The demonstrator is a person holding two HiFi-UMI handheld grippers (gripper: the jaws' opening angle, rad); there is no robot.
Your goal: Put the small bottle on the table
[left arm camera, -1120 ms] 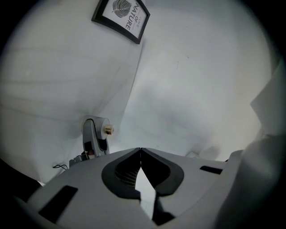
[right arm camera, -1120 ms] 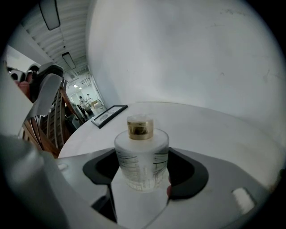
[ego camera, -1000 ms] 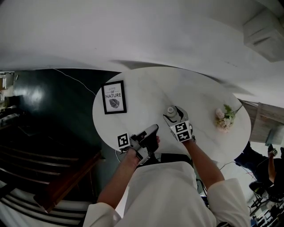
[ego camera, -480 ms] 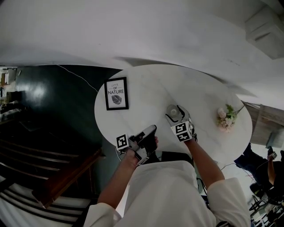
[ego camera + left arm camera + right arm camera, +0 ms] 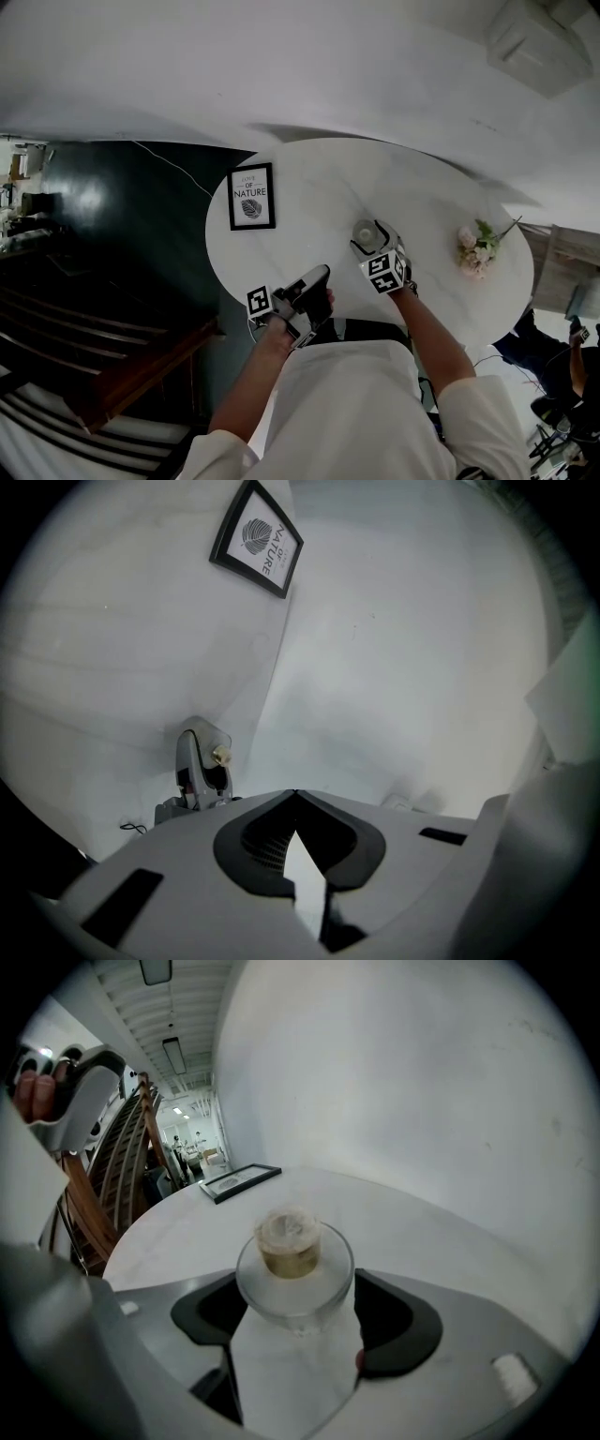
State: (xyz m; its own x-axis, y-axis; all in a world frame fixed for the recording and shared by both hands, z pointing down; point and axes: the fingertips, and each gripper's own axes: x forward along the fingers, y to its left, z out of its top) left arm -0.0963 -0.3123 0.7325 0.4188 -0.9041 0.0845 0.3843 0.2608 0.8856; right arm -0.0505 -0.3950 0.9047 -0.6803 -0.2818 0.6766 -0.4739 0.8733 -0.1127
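Both jaws of the right gripper (image 5: 368, 236) had just spread wide, flanking the upright small bottle (image 5: 294, 1269); the left gripper (image 5: 296, 799) was closed, empty.

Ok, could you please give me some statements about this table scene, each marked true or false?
1. The small bottle stands upright on the table. True.
2. The right gripper squeezes the bottle. False: its jaws have just been opening, and the bottle stands between them without being pressed.
3. The left gripper is shut and empty. True.
4. The flowers lie right beside the framed picture. False: they are at opposite sides of the table.
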